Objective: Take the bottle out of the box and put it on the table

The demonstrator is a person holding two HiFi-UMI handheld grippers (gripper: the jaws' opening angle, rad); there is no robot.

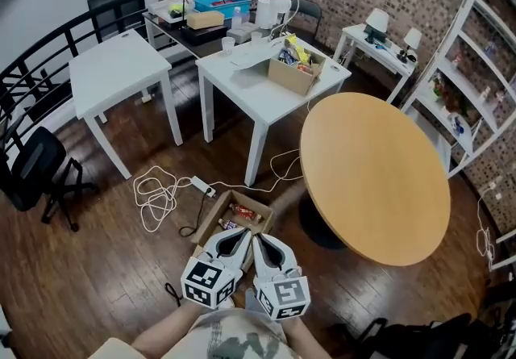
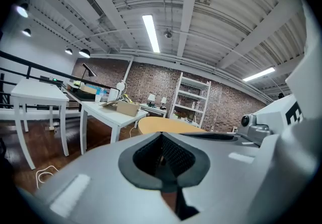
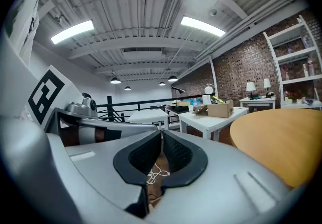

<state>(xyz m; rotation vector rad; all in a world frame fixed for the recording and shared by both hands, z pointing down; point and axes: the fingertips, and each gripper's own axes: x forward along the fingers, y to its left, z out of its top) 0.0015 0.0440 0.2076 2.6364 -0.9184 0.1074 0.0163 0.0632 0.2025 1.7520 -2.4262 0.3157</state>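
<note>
Cardboard box (image 1: 212, 210) stands open on the floor directly ahead of and below both grippers, with the left gripper (image 1: 243, 231) and right gripper (image 1: 259, 238) side by side over its near edge, about equally near, each with jaws closed together on nothing. Inside, a small reddish-brown item (image 1: 243, 210) lies flat, its long axis apparently crosswise to the jaws; whether it is the bottle cannot be determined. Round wooden counter (image 1: 375, 176), the probable destination, stands near the box on the right.
</note>
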